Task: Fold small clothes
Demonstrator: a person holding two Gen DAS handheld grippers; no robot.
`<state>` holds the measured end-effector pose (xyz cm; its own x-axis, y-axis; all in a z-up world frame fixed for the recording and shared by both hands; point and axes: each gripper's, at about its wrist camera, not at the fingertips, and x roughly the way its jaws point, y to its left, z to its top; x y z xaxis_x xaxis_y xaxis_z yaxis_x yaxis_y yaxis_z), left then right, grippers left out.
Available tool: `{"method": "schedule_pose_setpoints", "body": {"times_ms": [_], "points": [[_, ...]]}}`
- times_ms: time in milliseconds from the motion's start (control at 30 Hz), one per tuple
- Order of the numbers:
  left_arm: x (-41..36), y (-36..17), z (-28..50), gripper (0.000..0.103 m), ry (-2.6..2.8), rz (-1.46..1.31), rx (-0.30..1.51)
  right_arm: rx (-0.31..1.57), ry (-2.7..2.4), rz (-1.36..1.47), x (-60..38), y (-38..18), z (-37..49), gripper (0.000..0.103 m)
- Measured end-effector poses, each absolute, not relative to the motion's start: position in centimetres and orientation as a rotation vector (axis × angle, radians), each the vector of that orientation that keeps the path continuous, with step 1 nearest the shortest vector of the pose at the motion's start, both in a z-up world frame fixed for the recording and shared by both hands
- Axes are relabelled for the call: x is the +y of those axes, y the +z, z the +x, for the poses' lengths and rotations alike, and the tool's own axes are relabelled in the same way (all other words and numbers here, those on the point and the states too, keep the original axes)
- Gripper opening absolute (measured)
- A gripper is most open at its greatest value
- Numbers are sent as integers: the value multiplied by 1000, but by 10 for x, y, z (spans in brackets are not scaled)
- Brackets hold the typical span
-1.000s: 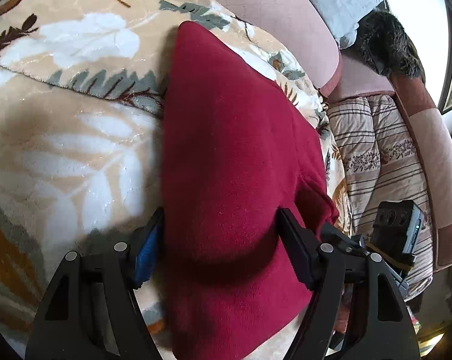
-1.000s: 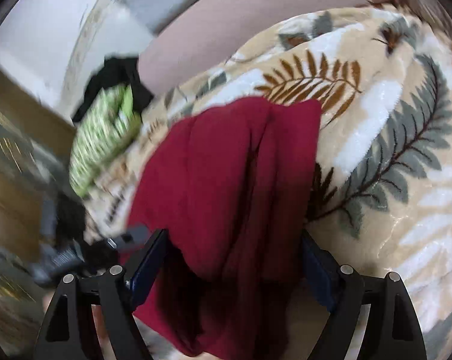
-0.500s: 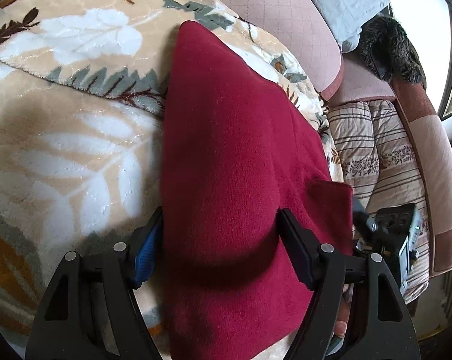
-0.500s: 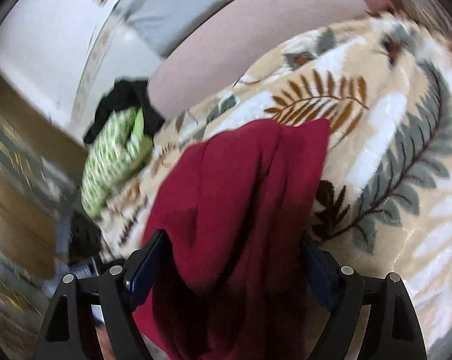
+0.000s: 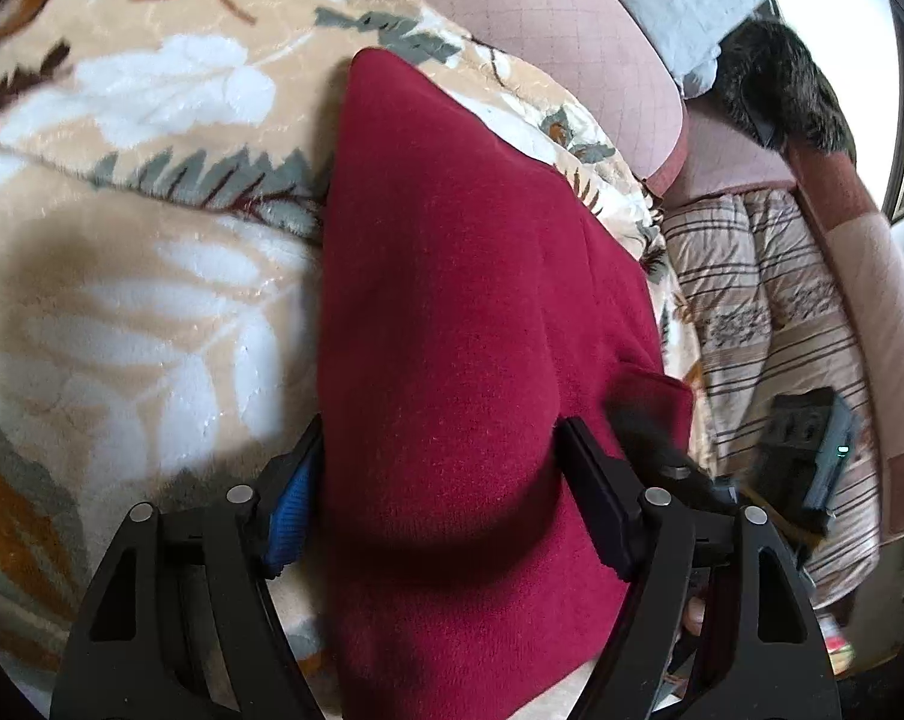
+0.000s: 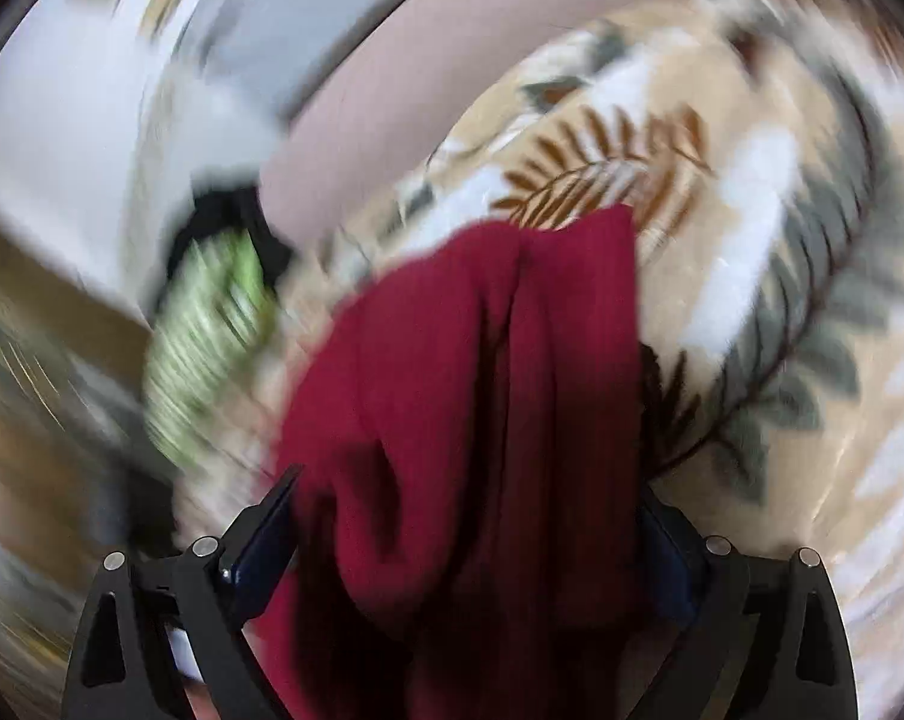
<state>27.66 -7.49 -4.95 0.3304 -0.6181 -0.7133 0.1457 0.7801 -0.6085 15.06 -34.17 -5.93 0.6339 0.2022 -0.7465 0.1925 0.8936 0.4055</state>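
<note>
A dark red knit garment [image 5: 452,324] lies stretched on a beige leaf-print blanket [image 5: 122,252]. My left gripper [image 5: 437,468] has its near end bunched between the wide-set fingers. In the right wrist view, blurred by motion, the same red garment [image 6: 481,390] hangs in folds between the fingers of my right gripper [image 6: 469,528], with its far corner resting on the blanket [image 6: 781,252]. The right gripper also shows at the lower right of the left wrist view [image 5: 811,462], beside the garment's folded corner.
A pink sofa back [image 5: 547,36] rises behind the blanket. A striped quilt [image 5: 769,312] lies to the right, with a dark furry thing [image 5: 781,90] above it. A green patterned cloth [image 6: 206,354] and a black cloth [image 6: 224,222] lie left of the garment.
The right gripper has swung with its end of the red garment, blurring its view. The garment's right corner has folded over. The left gripper has stayed in place.
</note>
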Motion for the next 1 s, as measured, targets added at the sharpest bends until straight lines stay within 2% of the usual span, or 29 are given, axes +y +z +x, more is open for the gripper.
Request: {"method": "schedule_pose_setpoints", "body": {"times_ms": [33,67,133,233,400,567,633,667,700,767,800,833,933,1000], "points": [[-78,-48,275,63,-516,-450,1117,919,-35,383,-332,-58,154,79],[-80,-45,273,56,-512,-422,1097,923,-44,366,-329,-57,155,76],[-82,-38,268,47,-504,-393,1059,915,-68,377,-327,-50,156,51],[-75,-21,261,41,-488,-346,998,869,-44,393,-319,-31,156,39],[-34,8,248,41,-409,-332,914,785,116,486,-298,-15,161,37],[3,6,240,42,-326,-299,949,813,216,474,-254,-25,170,37],[11,-10,241,47,-319,-289,989,857,230,465,-242,-38,173,37],[10,-26,246,57,-330,-272,1027,886,203,437,-237,-48,173,38],[8,-34,249,70,-333,-266,1044,908,170,408,-234,-55,174,41],[14,-42,251,74,-345,-334,1040,949,96,387,-234,-67,172,54],[16,-41,251,74,-343,-360,1051,948,77,413,-238,-68,171,62],[18,-37,250,74,-335,-368,1059,953,73,437,-241,-68,170,65],[24,-2,236,73,-273,-322,992,960,60,506,-247,-58,168,65],[26,27,221,69,-292,-311,913,893,15,475,-247,-36,160,65]]}}
